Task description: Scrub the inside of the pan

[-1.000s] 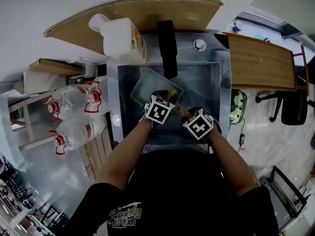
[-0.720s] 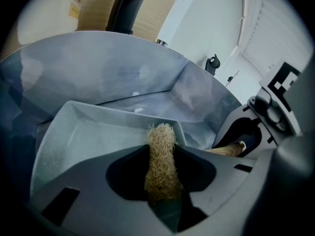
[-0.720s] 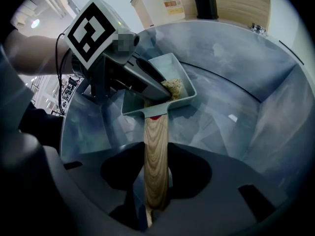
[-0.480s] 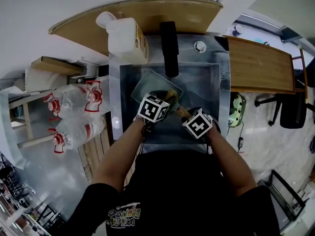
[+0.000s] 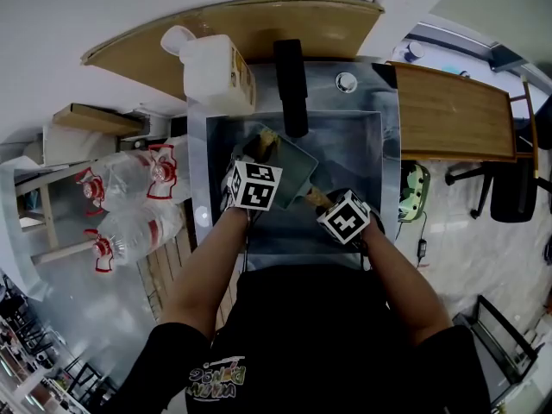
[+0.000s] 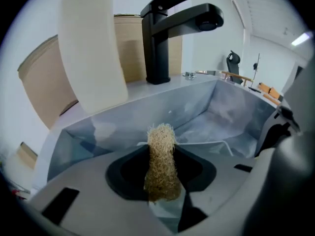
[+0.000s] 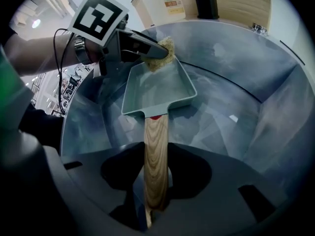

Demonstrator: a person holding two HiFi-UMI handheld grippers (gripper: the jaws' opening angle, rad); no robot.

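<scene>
Sink (image 5: 354, 145) held the pan (image 7: 157, 90), set at an angle. My right gripper (image 7: 156, 181) clamped the pan's wooden handle (image 7: 156, 146), jaws fairly wide around it. My left gripper (image 6: 162, 181) was pinched tight on the scrubber (image 6: 161, 151), which sat at the pan's far corner by the rim; contact unclear. Step, I judged: scrubbing the inside, not finished. Next move called for pressing the scrubber onto the pan floor and dragging it across, with the right holding the handle steady.
</scene>
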